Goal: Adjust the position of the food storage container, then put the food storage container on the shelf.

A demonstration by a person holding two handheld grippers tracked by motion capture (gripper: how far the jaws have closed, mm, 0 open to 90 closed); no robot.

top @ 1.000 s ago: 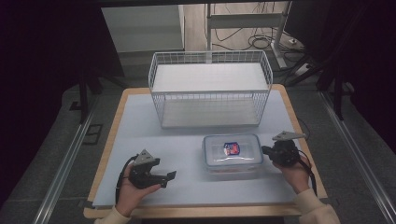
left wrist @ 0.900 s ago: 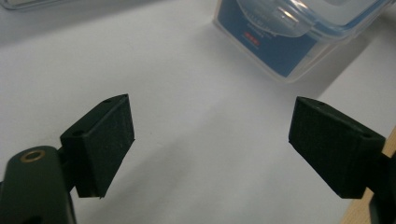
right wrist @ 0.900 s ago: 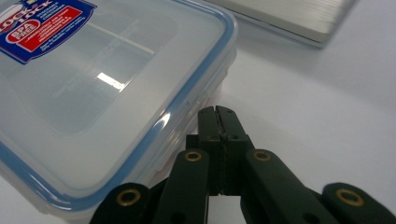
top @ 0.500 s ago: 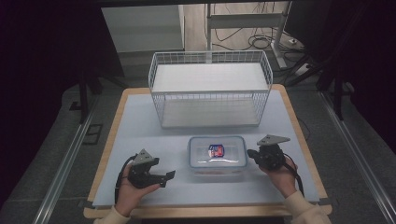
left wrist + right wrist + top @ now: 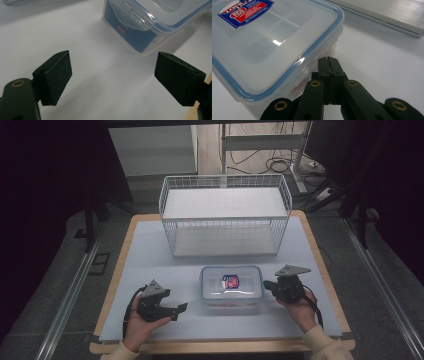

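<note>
A clear plastic food container (image 5: 231,287) with a blue-rimmed lid and a red-and-blue label lies flat on the white table mat, in front of the wire basket. My right gripper (image 5: 268,285) is shut with nothing between its jaws, its tips at the container's right end. In the right gripper view the closed tips (image 5: 328,60) sit close against the side wall of the container (image 5: 274,37), just under the lid rim. My left gripper (image 5: 178,310) rests open to the container's left, a short gap away. In the left gripper view the container's corner (image 5: 150,25) lies beyond the gripper (image 5: 112,66) and its spread jaws.
A white wire basket (image 5: 225,222) stands behind the container, across the middle of the table. The table's wooden edge (image 5: 220,346) runs just beyond both hands. A flat pale board (image 5: 387,12) lies past the container in the right gripper view.
The container slid left toward the table's middle together with my shut right gripper, then stopped. The left gripper has stayed in place, open.
</note>
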